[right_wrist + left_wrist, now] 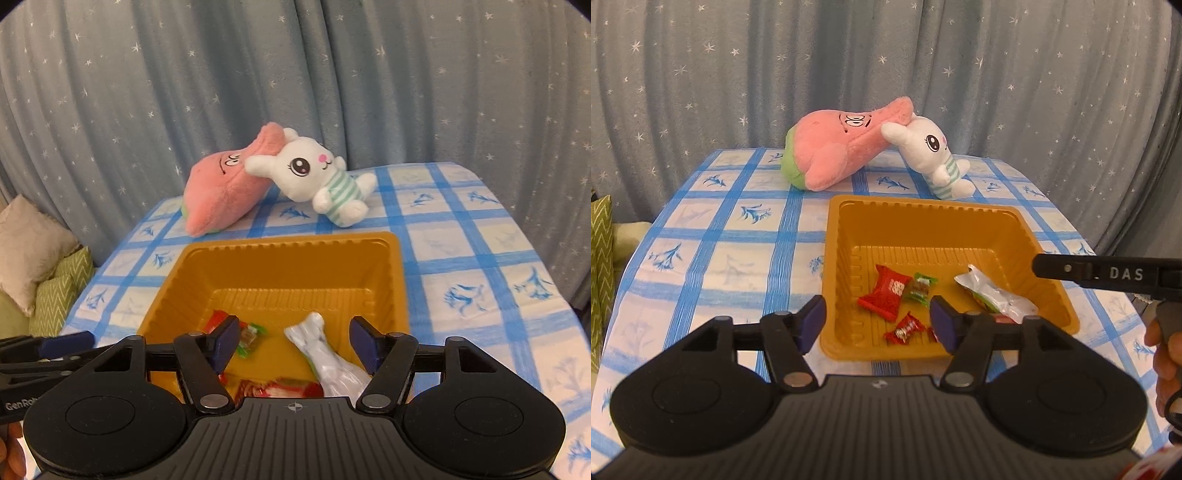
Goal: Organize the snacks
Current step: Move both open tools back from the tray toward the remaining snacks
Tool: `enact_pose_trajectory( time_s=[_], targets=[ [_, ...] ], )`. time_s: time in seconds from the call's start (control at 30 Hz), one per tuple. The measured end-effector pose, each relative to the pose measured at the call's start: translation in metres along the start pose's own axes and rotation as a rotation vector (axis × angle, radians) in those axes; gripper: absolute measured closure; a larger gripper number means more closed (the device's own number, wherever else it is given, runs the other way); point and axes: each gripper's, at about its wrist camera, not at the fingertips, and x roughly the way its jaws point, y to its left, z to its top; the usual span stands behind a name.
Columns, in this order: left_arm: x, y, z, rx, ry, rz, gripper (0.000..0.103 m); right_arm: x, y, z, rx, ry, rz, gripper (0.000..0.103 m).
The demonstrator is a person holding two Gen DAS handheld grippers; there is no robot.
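Through the left wrist camera, we are watching the left gripper hovering with its jaws spread wide and grasping nothing, straddling the near left corner of an orange plastic tray that is sitting on a blue-checked tablecloth. Inside the tray, a large red candy wrapper, a green-ended candy, a small red candy and a clear, silvery snack packet are lying on the ribbed floor. The right gripper is reaching in from the right edge, above the tray's right rim. Behind the tray, a pink star plush is leaning against a white bunny plush, with a star-dotted grey curtain hanging beyond. Through the right wrist camera, we are seeing the right gripper likewise released, its jaws parted around nothing, hanging over the tray with the silvery packet lying between its fingers. The green-ended candy is resting just beside the left finger, and the left gripper is showing at the left edge.
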Motion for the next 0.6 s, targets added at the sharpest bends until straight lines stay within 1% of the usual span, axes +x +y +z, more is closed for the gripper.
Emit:
enact_pose_trajectory(
  time_s=[0.1, 0.17, 0.27, 0.37, 0.47, 0.6],
  targets=[
    [-0.017, -0.005, -0.008, -0.003, -0.008, 0.004, 0.031, -0.018, 0.0, -0.01, 0.009, 0.01, -0.02, 0.037],
    [-0.029, -0.009, -0.014, -0.004, -0.011, 0.003, 0.029, -0.03, 0.002, -0.017, 0.003, 0.014, -0.031, 0.037],
    [-0.051, -0.013, -0.025, -0.016, -0.031, 0.015, 0.016, -0.049, 0.008, -0.03, -0.011, 0.024, -0.056, 0.037],
    [-0.07, -0.017, -0.036, -0.023, -0.035, 0.021, 0.013, -0.068, 0.013, -0.044, -0.018, 0.03, -0.071, 0.037],
    [-0.089, -0.021, -0.049, -0.033, -0.038, 0.023, 0.007, -0.086, 0.02, -0.059, -0.03, 0.04, -0.078, 0.037],
    [-0.113, -0.025, -0.066, -0.033, -0.037, 0.038, 0.004, -0.108, 0.027, -0.079, -0.036, 0.042, -0.082, 0.037]
  ],
)
